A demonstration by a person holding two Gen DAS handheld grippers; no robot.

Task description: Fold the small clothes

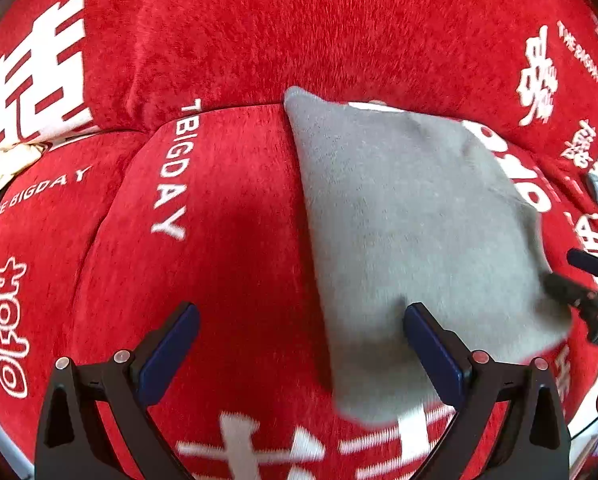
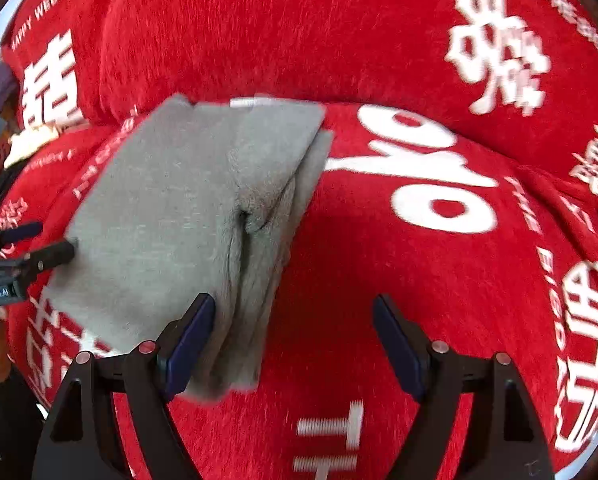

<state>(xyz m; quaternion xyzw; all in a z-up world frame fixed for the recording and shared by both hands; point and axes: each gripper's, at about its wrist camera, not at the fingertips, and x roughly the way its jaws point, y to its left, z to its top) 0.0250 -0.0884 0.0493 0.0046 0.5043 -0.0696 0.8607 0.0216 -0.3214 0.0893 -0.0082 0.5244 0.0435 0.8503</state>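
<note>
The grey cloth [image 1: 411, 216] lies folded on the red cover [image 1: 227, 272] — soft, light, limp, likely to sag. Best pinched at a layered edge. Left gripper [image 1: 299, 344] and right gripper [image 2: 293, 340] both gape, released, holding nothing.

Bright, saturated daylight, soft dark shadows on the red cover [image 1: 239, 32], motion blur, heavy fisheye edge-bending.

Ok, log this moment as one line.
folded grey fleece garment: lying on red printed plush blanket | left gripper: open, empty | right gripper: open, empty | layered fold edge on right side
</note>
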